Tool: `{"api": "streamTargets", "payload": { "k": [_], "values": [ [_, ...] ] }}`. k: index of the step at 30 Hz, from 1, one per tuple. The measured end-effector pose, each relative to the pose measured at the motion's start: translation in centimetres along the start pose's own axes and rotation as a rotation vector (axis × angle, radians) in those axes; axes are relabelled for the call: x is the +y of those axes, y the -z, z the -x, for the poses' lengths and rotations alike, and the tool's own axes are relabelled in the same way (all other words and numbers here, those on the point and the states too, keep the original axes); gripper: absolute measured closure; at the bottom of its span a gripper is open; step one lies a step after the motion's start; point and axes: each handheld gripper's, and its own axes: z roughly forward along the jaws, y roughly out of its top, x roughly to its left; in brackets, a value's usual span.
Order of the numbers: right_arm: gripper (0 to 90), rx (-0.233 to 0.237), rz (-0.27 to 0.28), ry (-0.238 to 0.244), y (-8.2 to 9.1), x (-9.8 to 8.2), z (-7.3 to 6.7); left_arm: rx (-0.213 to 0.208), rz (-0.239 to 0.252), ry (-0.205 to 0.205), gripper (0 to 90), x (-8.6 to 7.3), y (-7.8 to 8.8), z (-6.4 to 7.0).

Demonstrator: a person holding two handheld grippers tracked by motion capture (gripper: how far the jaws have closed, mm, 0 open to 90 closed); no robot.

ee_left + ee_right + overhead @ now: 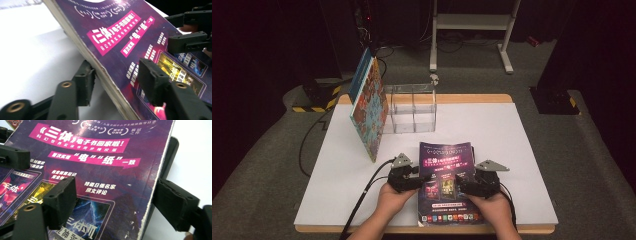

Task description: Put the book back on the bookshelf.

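left gripper (414,176): jaws pinching purple magazine (447,172) left edge | right gripper (464,184): jaws spread astride right edge

a colourful book (369,107) leans against a clear box (412,107).
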Motion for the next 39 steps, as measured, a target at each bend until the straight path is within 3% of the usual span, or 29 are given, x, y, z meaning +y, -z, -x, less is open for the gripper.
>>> {"api": "streamTargets", "payload": {
  "k": [1,6,8,9,14,22,27,32,35,39],
  "values": [
    [23.0,0.010,0.003,0.000,-0.2,0.2,0.0,0.009,0.018,-0.022,58.6,0.1,0.2,0.1],
    [29.1,0.022,0.024,-0.005,-0.4,0.3,-0.2,0.038,0.048,-0.058,65.3,0.8,0.9,-0.1],
    [32.8,0.035,0.032,-0.006,-0.5,0.5,-0.5,0.043,0.067,-0.058,69.8,1.2,1.2,-0.3],
    [37.0,0.049,0.033,-0.003,-0.6,0.7,-0.7,0.043,0.100,-0.045,73.2,1.7,1.7,-0.4],
    [48.0,0.096,0.050,-0.015,-0.9,1.5,-1.5,0.064,0.130,-0.055,79.3,2.2,2.5,-0.8],
    [54.0,0.118,0.035,-0.016,-1.4,2.7,-2.3,0.059,0.175,-0.051,81.8,2.8,3.6,-1.3],
    [55.5,0.140,0.034,-0.021,-1.7,3.2,-2.7,0.061,0.210,-0.077,83.0,3.3,4.5,-1.4],
    [58.9,0.169,0.029,-0.044,-2.2,3.4,-2.9,0.067,0.214,-0.093,83.3,3.4,4.9,-1.5],
    [66.5,0.217,0.049,-0.071,-2.4,3.7,-3.0,0.072,0.215,-0.090,83.3,3.5,5.3,-1.8],
    [69.5,0.221,0.070,-0.054,-2.3,4.2,-3.4,0.076,0.232,-0.091,83.3,3.9,6.0,-2.0]
  ]
}}
